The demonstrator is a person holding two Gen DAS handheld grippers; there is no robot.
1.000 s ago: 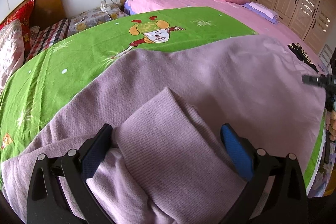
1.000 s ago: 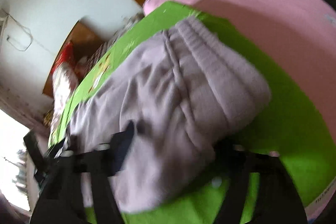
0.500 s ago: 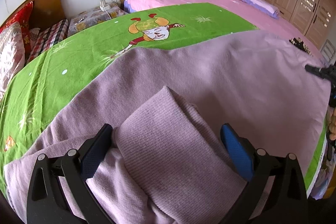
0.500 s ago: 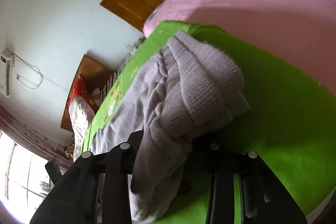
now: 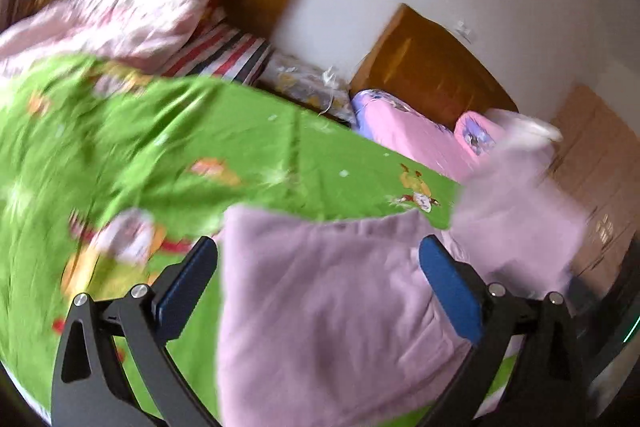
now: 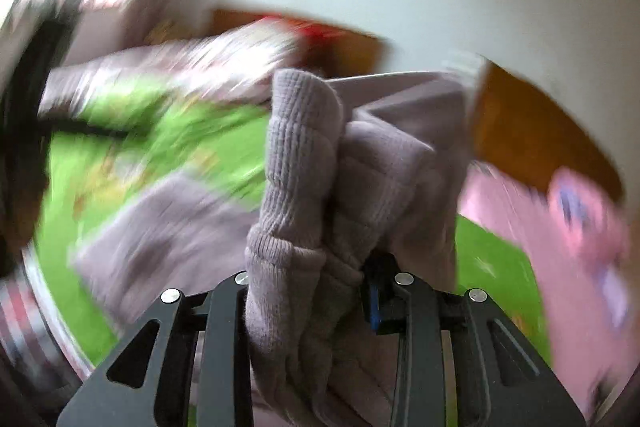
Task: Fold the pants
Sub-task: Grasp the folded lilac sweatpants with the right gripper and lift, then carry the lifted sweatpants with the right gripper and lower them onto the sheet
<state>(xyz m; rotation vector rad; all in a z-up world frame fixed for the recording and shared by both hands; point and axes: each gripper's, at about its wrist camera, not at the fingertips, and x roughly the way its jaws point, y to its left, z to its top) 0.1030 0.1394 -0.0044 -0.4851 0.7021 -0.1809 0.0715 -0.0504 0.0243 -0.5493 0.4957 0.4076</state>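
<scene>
The bed (image 5: 248,163), under its green cartoon sheet, is filling most of both views and is serving as the folding surface, with plenty of bare green lying open to the left and far side for the cloth to come down on; the wooden headboard (image 5: 432,67) and piled bedding against the far wall are standing well apart from the work. The lilac knitted pants (image 5: 320,299) are lying partly on the sheet at the near right and are partly being lifted, which looks like one end being carried over the rest to make a fold. In the right wrist view a thick bunch of the ribbed pants (image 6: 304,187) is standing up between the fingers of the right tongs (image 6: 308,291), whose jaws have just been closing and are now pinching the fabric tightly, so the grip is probably meant to keep the layers together while they travel. The left tongs (image 5: 320,283) are standing wide open with the pants lying between the blue pads; whether either pad is pressing the cloth I cannot tell. The pants' left edge is running clean across the green, giving a line to fold against.
</scene>
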